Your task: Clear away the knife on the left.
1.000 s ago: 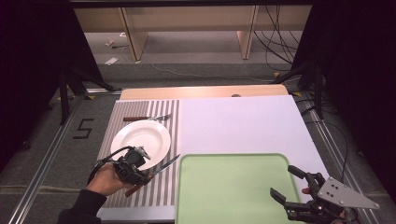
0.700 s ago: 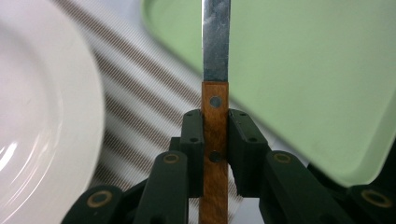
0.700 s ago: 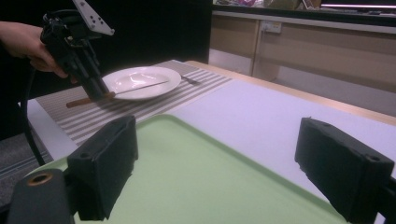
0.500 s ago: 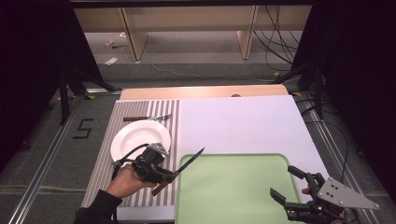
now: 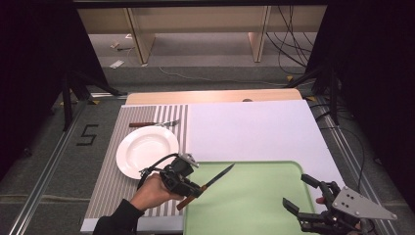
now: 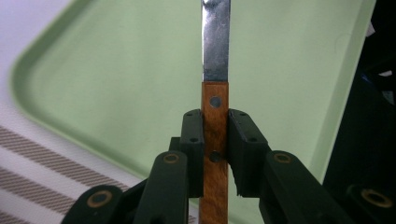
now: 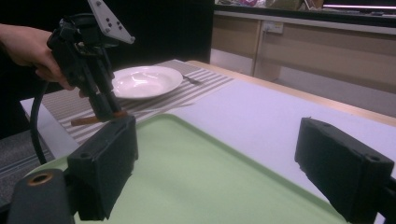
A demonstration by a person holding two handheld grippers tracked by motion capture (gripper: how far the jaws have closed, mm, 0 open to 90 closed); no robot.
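Observation:
A knife (image 5: 218,177) with a brown wooden handle (image 6: 215,116) and a steel blade is clamped in my left gripper (image 5: 193,190). The jaws are shut on the handle. The blade points forward and to the right over the left part of the green tray (image 5: 254,205), above its surface. In the right gripper view the left gripper (image 7: 105,112) hangs over the tray's near-left rim, with the handle end (image 7: 88,120) sticking out below it. My right gripper (image 5: 297,192) stands open at the tray's front right corner, with nothing between its jaws.
A white plate (image 5: 147,149) lies on the striped placemat (image 5: 112,191) left of the tray. A fork (image 5: 154,124) lies behind the plate. White table covering (image 5: 244,132) stretches beyond the tray. Dark floor and table rails surround the table.
My left gripper has carried the knife rightward from beside the plate on the placemat to over the tray's left edge. The right gripper has stayed in place.

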